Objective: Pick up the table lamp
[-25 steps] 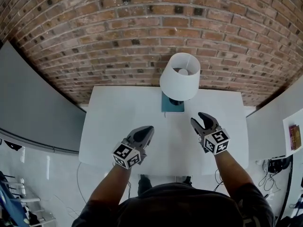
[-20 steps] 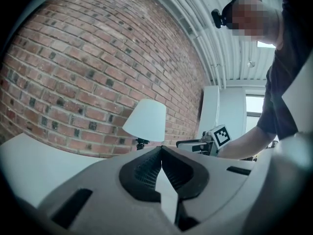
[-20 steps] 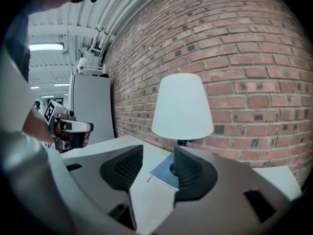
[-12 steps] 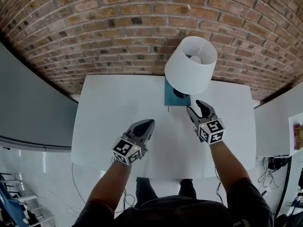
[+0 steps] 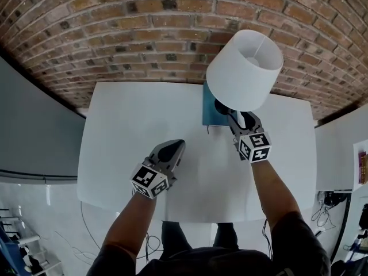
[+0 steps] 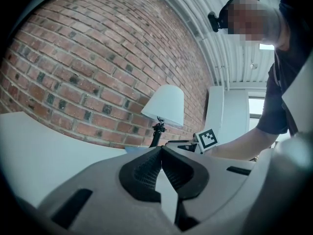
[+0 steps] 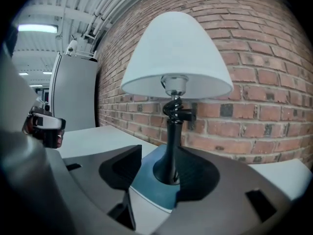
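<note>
1. White is the tapered fabric shade (image 7: 176, 53) of the table lamp (image 5: 244, 71), which stands upright and unlifted. The step in hand looks like the reach for the grasp.
2. The right gripper (image 5: 241, 117), grey plastic with black ribbed pads and a marker cube, sits low under the lamp's shade on the person's side. Its jaws have just been opening and stand wide apart. The lamp's thin black jointed stem (image 7: 171, 136) shows in the gap between them, and neither pad presses on it.
3. The left gripper (image 5: 174, 148), of the same make, hovers well to the left of the lamp. Its pads are pressed together with nothing between them.
4. The next move probably calls for sliding the right jaws a little further around the stem just above its flared foot. They would then close firmly before any lift, as the top-heavy shade could make the lamp tip.
5. A red-brown brick wall (image 5: 115, 33) rises just behind the lamp, and a plain grey panel (image 5: 29, 131) stands far to its left.
6. The matte white table (image 5: 126, 137) carries the lamp near its far edge.
7. A teal-blue square slab (image 5: 208, 105) lies under the lamp's foot. Whether it belongs to the lamp cannot be told.
</note>
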The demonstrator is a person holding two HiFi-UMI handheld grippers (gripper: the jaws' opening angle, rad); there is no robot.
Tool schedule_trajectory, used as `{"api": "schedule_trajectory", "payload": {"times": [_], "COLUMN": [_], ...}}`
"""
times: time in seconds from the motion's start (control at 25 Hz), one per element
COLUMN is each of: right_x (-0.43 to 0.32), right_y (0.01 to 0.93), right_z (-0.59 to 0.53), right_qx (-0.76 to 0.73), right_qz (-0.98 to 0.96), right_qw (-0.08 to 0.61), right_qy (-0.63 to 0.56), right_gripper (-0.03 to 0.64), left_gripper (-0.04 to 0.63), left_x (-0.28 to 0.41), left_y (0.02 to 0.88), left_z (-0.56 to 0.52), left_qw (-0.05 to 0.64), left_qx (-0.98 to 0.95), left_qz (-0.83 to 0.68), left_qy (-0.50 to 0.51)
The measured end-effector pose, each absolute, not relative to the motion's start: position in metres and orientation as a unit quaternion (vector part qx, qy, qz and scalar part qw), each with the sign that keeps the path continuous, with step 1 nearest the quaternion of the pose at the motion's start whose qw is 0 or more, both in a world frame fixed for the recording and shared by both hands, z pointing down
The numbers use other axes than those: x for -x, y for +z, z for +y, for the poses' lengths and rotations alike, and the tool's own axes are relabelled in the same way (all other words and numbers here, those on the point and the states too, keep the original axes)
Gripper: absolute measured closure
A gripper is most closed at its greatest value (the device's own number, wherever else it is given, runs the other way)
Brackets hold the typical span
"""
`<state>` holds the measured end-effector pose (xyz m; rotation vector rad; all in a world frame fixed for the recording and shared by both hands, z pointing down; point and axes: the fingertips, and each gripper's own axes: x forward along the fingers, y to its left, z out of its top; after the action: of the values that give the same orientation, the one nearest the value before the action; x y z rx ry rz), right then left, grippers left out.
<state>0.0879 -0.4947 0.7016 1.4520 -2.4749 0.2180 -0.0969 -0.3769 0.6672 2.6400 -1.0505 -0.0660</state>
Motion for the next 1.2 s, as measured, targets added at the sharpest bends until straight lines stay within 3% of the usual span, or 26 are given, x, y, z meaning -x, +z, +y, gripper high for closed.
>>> {"api": "schedule_trajectory", "payload": {"times": [0.6,0.84,1.0,1.2], "right_x": [-0.082,-0.087,-0.092,-0.084], "right_y": [0.736,0.735,0.726,0.733], "right_z": [-0.556,-0.561,-0.560,-0.575], "right_qx": [-0.546,-0.563,-0.578,-0.573], "right_qz": [-0.826,-0.817,-0.809,-0.808], "right_qw": [0.128,0.116,0.099,0.132], "right_qy": [0.057,0.045,0.047,0.041], "right_gripper": [0.403,0.444,0.422,0.394], "left_gripper": [0.591,0.591,0.591,0.591], "left_x": [0.090,0.093,0.092,0.090], "left_y": [0.692,0.699,0.699,0.701], "left_z": [-0.393,-0.389,-0.386,-0.384], "left_qw": [0.150,0.155,0.156,0.154], "left_qx": [-0.924,-0.926,-0.927,-0.927], "left_qz": [-0.349,-0.343,-0.340,-0.339], "left_qy": [-0.041,-0.040,-0.042,-0.036]}}
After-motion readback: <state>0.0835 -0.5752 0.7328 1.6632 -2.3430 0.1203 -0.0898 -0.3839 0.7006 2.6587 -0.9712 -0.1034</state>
